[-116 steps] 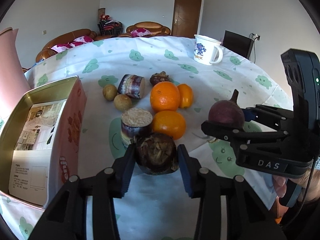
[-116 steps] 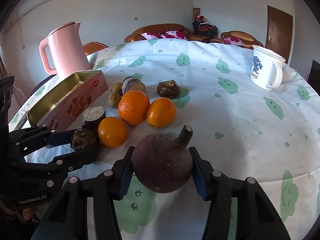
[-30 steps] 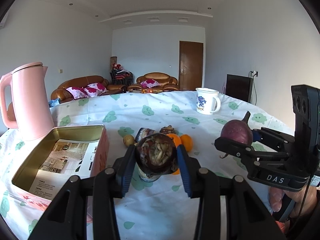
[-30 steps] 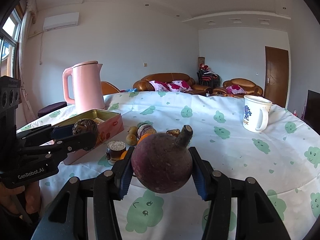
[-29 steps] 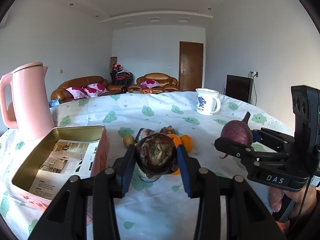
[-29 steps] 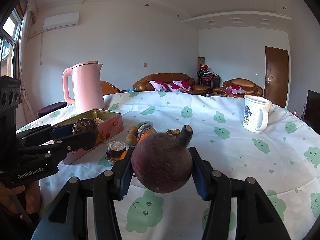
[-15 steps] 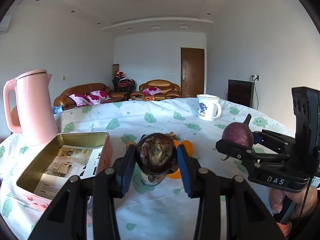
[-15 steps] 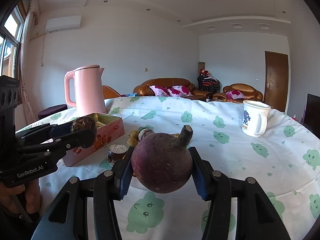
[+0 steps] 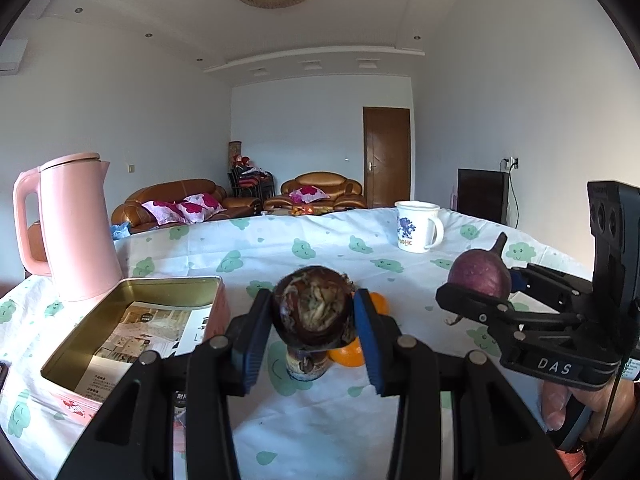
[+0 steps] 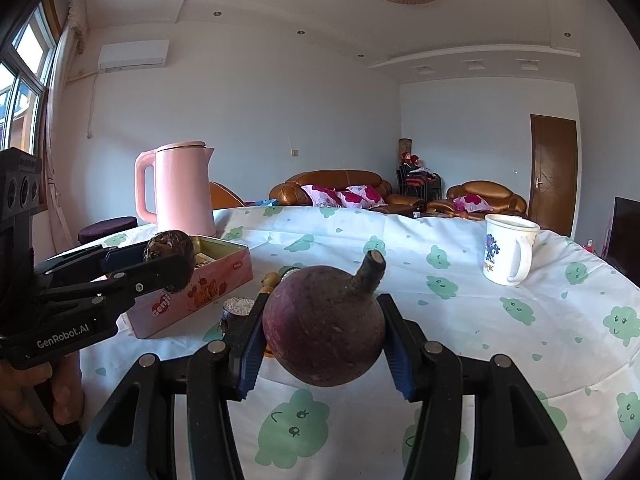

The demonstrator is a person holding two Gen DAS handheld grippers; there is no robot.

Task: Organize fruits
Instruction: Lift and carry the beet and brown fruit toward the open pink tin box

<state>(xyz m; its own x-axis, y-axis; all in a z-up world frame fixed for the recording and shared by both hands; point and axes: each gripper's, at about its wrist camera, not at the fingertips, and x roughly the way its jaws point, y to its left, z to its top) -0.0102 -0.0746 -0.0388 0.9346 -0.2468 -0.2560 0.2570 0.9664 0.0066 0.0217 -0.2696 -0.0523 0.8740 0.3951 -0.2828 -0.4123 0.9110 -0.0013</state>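
We hold a rough brown taro (image 9: 313,309) at centre frame in the left hand-held gripper (image 9: 314,322), and a firm, heavy purple root (image 10: 325,322) in the right hand-held gripper (image 10: 325,334), each clamped across its widest part, above the surface (image 10: 460,280).

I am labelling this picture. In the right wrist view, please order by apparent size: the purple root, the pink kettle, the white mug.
1. purple root, held in the right gripper, nearest the camera, so it looks biggest.
2. pink kettle.
3. white mug.
Real sizes may differ, since the root is so close.
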